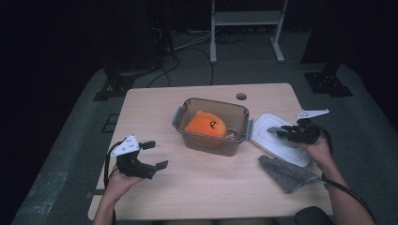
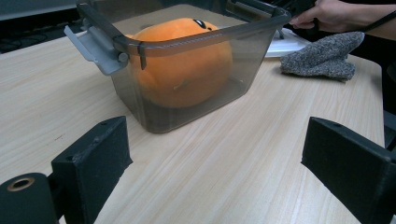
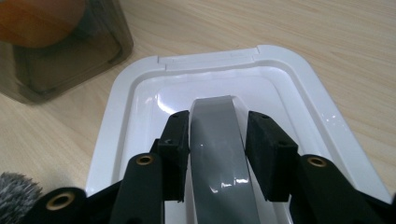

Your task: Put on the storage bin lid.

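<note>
A smoky clear plastic box [image 1: 213, 101] with grey side latches stands mid-table, an orange plush toy [image 1: 206, 125] inside it. Its white lid [image 1: 278, 146] lies flat to the right of the box. My right gripper [image 1: 278, 131] reaches over the lid. In the right gripper view the right gripper [image 3: 218, 122] has its black pads against both sides of the lid's grey strap handle [image 3: 217, 149]. My left gripper [image 1: 157, 154] hovers over bare table at the front left, its jaws wide apart. The left gripper view shows the left gripper [image 2: 219, 154] facing the box [image 2: 187, 43] and plush [image 2: 182, 70].
A grey speckled cloth [image 1: 287, 173] lies crumpled near the front right, just below the lid and the person's right hand. The wooden table [image 1: 155, 105] has a round cable hole [image 1: 241, 96] at its far edge. A white frame stand [image 1: 246, 18] stands behind on the floor.
</note>
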`<state>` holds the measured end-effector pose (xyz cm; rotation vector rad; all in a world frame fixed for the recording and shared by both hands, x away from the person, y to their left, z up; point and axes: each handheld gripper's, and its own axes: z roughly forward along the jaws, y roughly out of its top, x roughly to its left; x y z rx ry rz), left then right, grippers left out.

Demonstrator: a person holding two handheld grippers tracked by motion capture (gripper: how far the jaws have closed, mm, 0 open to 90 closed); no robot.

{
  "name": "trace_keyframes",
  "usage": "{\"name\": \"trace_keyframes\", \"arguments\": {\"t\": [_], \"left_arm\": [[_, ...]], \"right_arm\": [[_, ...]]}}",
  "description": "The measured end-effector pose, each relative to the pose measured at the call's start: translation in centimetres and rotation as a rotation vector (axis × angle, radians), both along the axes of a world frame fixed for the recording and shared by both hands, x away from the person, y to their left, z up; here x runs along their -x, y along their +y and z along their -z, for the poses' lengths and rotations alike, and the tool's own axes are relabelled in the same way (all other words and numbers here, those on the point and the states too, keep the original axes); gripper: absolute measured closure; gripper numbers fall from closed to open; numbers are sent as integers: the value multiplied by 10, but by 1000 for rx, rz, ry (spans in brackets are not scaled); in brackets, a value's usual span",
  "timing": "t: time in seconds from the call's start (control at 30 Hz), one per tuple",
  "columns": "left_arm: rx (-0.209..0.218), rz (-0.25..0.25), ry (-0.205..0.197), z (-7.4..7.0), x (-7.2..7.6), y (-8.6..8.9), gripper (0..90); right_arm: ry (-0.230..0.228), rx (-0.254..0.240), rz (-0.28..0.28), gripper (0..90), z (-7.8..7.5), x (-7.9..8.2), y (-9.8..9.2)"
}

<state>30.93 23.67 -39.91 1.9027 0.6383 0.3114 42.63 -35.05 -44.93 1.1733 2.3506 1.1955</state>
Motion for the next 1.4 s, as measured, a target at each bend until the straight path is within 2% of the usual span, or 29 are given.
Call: {"name": "trace_keyframes", "arguments": {"t": [0.57, 0.87, 1.4], "left_arm": [[-10, 0, 1, 1, 0, 0, 68], [-9, 1, 0, 0, 0, 0, 68], [-12, 1, -3, 0, 1, -1, 68]], "right_arm": [[-15, -2, -27, 656, -6, 1, -4], [-36, -16, -37, 656, -22, 5, -6], [-60, 1, -41, 656, -47, 20, -15]]}}
